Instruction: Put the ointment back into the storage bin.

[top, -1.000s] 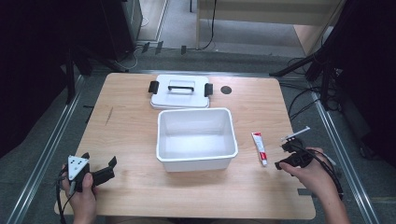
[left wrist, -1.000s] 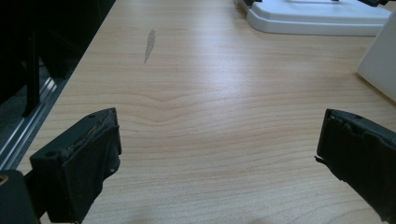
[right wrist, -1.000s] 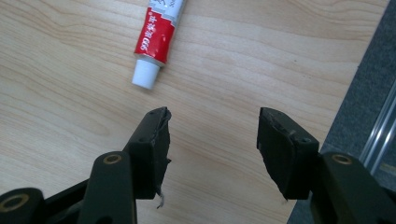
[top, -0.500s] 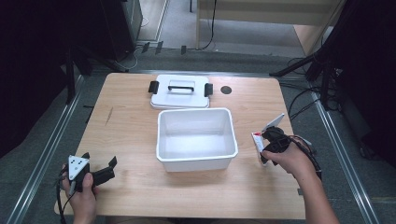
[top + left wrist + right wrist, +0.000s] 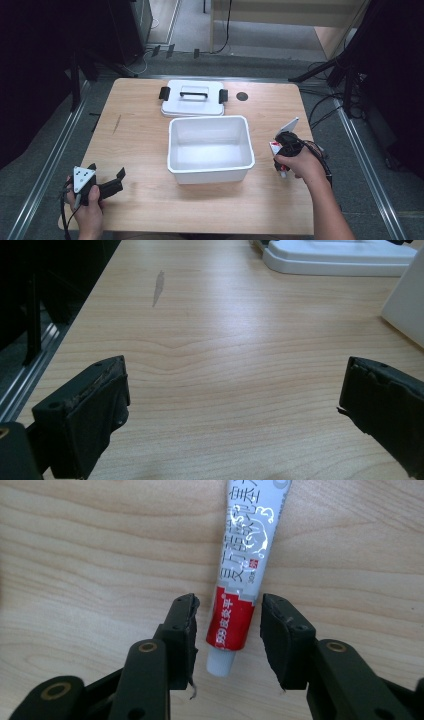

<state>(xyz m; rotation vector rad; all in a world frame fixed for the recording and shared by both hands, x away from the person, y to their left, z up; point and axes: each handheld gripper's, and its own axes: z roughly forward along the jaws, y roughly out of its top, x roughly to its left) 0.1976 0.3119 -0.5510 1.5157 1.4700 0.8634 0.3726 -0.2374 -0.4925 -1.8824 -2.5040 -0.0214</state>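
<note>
My right claw (image 5: 227, 630), jaws parted, straddles the red cap end of a toothpaste tube (image 5: 240, 575) lying flat on the desk (image 5: 90, 555); light, soft, slippery, so I'd pinch near the stiffer cap shoulder.

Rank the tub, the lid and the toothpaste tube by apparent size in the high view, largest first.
1. White tub, clearly largest.
2. White lid, smaller, though it lies farther from the camera.
3. Toothpaste tube, smallest, partly hidden under the right claw.

Small tube (image 5: 240, 585) lies flat on wood table (image 5: 75, 555). Silver body, red band, white cap on. Cap points to 6 o'clock in right gripper view. Sits at bin's (image 5: 210, 150) 3 o'clock, near.
</note>
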